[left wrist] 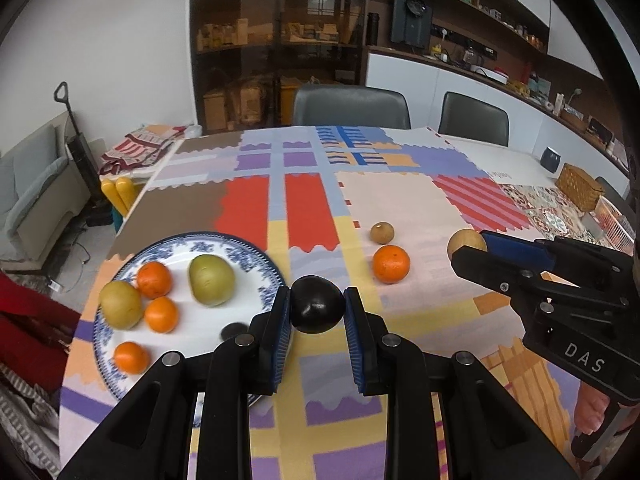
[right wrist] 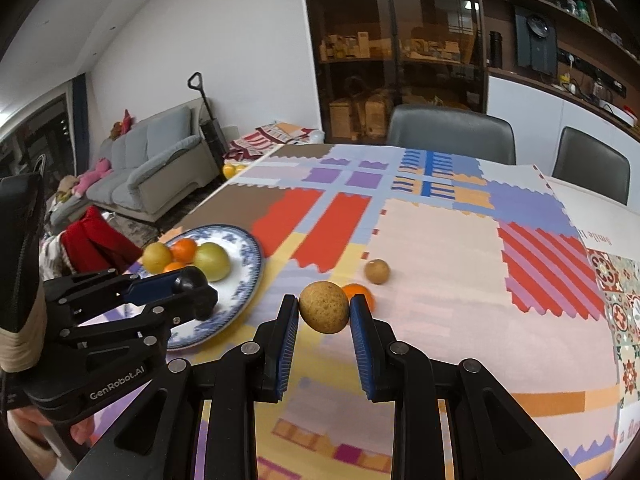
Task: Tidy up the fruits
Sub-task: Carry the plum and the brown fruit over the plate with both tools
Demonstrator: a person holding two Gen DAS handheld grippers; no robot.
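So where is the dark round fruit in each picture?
Left wrist view: the dark round fruit sits centre, pinched by the left gripper.
Right wrist view: lower left, mostly hidden by that gripper's fingers.
Shared landmark: the blue-and-white plate.

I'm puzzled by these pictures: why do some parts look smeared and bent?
Left wrist view: plate and its oranges smeared, dark fruit sharp, frame corners black. Right wrist view: tablecloth blurred, tan fruit crisp, shelves bowed.
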